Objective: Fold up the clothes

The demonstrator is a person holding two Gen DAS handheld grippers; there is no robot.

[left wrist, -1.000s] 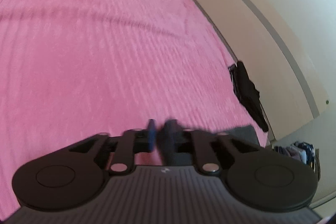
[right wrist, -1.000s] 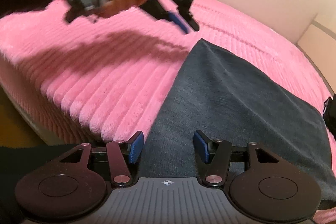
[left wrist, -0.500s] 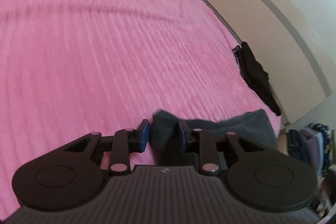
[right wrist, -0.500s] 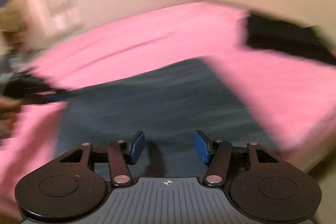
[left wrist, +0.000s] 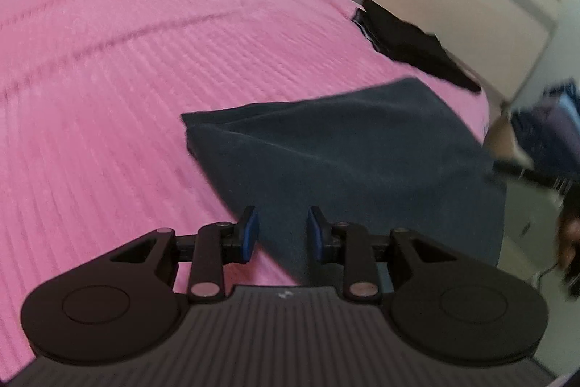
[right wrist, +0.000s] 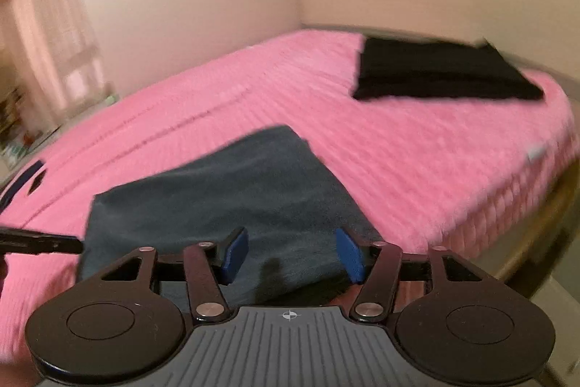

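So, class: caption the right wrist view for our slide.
Open right gripper over folded dark grey garment on pink bedspread.

A pink ribbed bed [left wrist: 137,68] carries two garments – a dark grey folded cloth [left wrist: 348,147] (nearer) and a black one [left wrist: 406,38].

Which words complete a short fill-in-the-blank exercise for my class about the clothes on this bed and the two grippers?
1. The bedcover is ____ in colour.
2. The dark grey garment lies nearer the grippers than the ____ garment.
3. Nothing is between the pads of the left gripper, so it holds ____.
4. The jaws of the right gripper stand ____.

Missing words: pink; black; nothing; open
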